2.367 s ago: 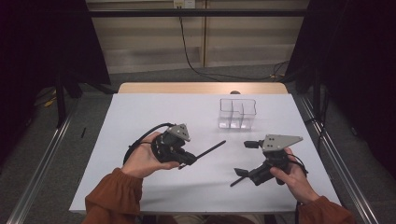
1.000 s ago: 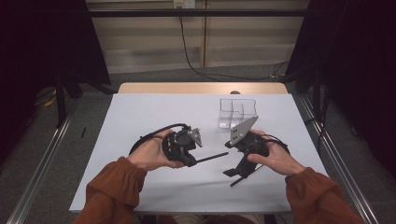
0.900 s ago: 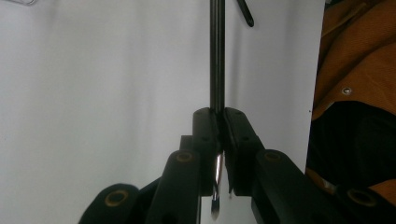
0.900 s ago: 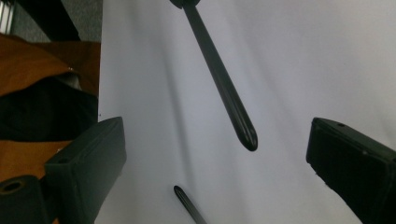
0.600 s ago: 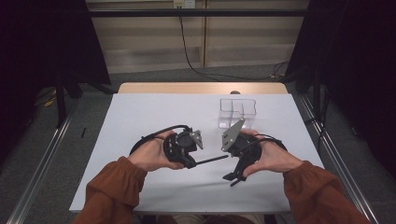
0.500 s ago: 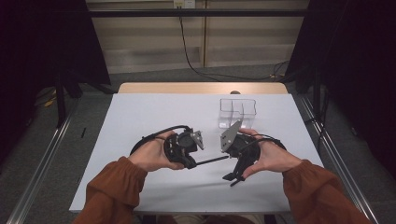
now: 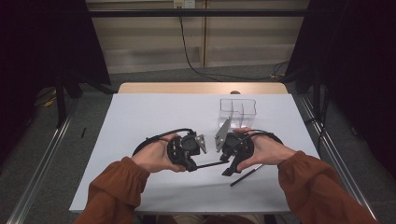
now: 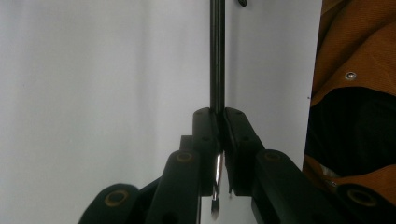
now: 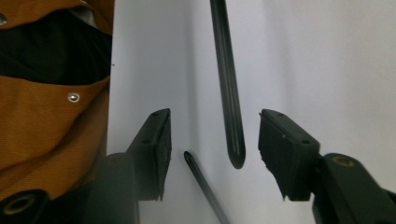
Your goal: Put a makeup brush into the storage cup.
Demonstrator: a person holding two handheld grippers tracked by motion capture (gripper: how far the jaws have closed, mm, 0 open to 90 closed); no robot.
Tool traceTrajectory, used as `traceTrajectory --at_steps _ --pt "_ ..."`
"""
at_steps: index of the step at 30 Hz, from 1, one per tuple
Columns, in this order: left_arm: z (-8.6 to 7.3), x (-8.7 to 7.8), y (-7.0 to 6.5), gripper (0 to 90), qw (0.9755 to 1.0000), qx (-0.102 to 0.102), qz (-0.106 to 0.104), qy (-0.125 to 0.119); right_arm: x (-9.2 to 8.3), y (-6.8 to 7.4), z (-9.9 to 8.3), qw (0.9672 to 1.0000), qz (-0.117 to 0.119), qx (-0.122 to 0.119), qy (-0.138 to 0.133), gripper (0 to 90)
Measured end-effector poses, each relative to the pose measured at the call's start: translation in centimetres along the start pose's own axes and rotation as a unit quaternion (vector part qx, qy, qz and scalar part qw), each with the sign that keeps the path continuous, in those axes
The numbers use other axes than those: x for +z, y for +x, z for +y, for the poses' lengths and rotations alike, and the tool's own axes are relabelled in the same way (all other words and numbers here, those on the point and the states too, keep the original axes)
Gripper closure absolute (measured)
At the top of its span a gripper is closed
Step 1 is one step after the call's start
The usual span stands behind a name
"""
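The left claw (image 8: 218, 140) is clamped on a thin black pen-like rod (image 8: 217, 56), held level above the white bench (image 7: 140, 116) near the middle of its front half. The rod's free tip reaches between the jaws of the right claw (image 9: 212, 154), which have just been closing yet stand apart without touching it. A second thin black rod (image 7: 247, 176) lies on the bench towards the front right. A clear plastic divided box (image 7: 238, 108) sits near the back edge.

The left tongs (image 8: 218, 140) clamp a thin black rod (image 8: 216, 56) that runs straight up over the white desk (image 8: 93, 70); an orange sleeve (image 8: 359, 46) shows at right.
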State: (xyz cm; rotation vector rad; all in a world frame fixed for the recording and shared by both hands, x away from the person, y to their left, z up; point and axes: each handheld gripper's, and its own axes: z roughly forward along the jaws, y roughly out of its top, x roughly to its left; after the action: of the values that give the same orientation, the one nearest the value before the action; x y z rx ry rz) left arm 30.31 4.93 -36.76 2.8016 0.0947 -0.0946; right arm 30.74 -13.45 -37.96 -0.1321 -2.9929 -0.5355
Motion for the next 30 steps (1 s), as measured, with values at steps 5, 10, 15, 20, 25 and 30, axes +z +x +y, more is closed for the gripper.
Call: traceTrajectory --at_steps 5,10,15,20,25,30 --pt "-0.1 0.19 0.02 84.0 1.0 0.002 -0.006 0.007 0.27 -0.25 0.05 1.0 -0.002 -0.003 0.005 51.9" --pt "-0.07 0.43 0.18 83.9 1.0 -0.004 -0.001 0.001 0.29 -0.38 -0.02 0.9999 -0.003 -0.011 0.007 63.2" --pt "0.1 0.69 0.18 84.0 1.0 -0.002 -0.003 0.0 0.34 -0.54 -0.07 0.9999 -0.005 -0.014 0.008 67.2" --pt "0.12 0.7 0.22 83.9 1.0 0.003 -0.004 0.004 0.47 -0.63 0.0 0.9998 -0.007 -0.014 0.011 71.4" --pt "0.04 0.77 0.23 83.9 1.0 0.004 -0.005 0.002 0.63 -0.68 0.08 0.9998 -0.001 -0.019 0.008 76.5" --pt "-0.06 0.85 0.18 84.0 1.0 0.006 -0.005 -0.001 0.82 -0.63 0.21 0.9997 0.009 -0.021 0.009 80.8"
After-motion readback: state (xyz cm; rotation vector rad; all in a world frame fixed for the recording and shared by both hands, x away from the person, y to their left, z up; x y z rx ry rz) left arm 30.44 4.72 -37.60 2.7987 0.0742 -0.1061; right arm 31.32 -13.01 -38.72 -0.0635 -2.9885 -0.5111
